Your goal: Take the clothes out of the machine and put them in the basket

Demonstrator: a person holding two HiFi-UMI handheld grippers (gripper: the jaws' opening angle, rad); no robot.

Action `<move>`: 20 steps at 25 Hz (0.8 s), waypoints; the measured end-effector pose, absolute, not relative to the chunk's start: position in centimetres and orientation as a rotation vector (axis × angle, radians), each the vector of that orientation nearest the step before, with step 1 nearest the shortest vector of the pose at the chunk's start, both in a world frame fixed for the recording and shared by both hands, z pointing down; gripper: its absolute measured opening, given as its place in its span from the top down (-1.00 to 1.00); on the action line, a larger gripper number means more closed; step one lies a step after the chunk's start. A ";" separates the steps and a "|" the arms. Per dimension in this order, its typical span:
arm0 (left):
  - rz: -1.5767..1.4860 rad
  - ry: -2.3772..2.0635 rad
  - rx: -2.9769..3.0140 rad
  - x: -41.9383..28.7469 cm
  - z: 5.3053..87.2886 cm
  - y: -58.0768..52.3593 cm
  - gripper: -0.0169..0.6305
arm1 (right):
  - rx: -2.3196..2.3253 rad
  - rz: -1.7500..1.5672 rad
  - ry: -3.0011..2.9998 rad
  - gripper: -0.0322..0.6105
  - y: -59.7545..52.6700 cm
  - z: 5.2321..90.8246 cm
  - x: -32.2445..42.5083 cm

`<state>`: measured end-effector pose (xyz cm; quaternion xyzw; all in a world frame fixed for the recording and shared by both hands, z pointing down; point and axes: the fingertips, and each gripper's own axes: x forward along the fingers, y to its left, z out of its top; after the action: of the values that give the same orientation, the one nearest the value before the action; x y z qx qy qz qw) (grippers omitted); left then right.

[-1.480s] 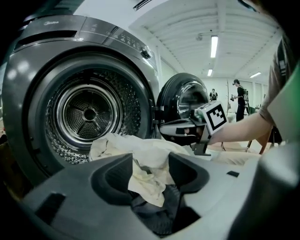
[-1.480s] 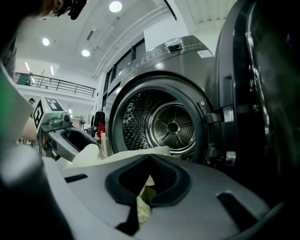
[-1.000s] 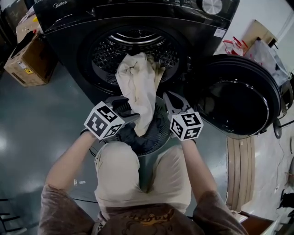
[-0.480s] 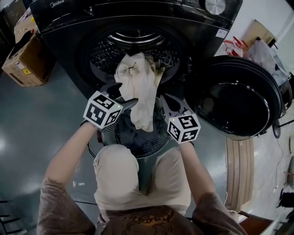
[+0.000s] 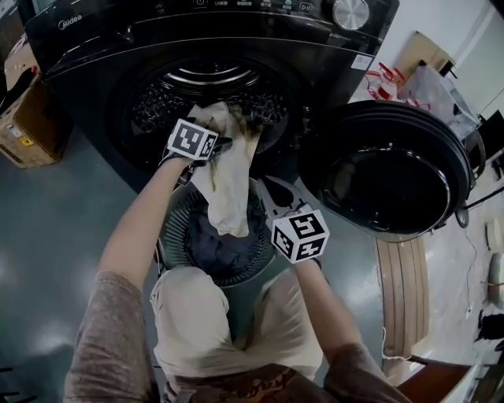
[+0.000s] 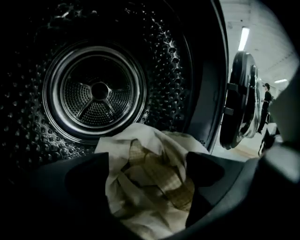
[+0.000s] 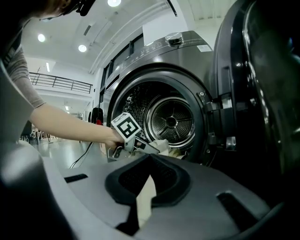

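A glossy grey floor (image 5: 55,236) spreads before a cardboard box (image 5: 20,118); far to the box's right stand a white wall (image 5: 441,24) and pale wooden panel (image 5: 402,291). Round ceiling lights (image 7: 82,48) glow.

Basket (image 5: 175,222) before machine (image 5: 94,55); cloth (image 5: 224,181) across both.

The right gripper (image 7: 149,164) pinches a strip of pale cloth (image 7: 146,199), just in front of the washing machine (image 7: 187,61). At the machine's round opening, a hand (image 7: 110,138) holds the left gripper (image 7: 143,146).
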<state>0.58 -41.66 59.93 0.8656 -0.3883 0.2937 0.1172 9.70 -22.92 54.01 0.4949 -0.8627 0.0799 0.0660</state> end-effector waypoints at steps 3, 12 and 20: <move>0.889 -1.061 2.488 1.4 61.4 -42.3 -0.64 | 1.499 0.248 -2.587 0.91 -22.9 54.4 10.0; 0.936 -0.858 2.427 2.7 62.6 -41.3 -0.21 | 1.516 0.260 -2.559 0.91 -22.8 55.2 10.7; 0.961 -0.916 2.511 3.4 61.5 -39.3 0.65 | 1.524 0.264 -2.560 0.91 -22.2 55.0 11.2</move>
<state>3.37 -39.26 61.47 0.8740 -0.3189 0.3346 0.1500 11.19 -22.15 54.97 0.5082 -0.8534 0.0879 0.0752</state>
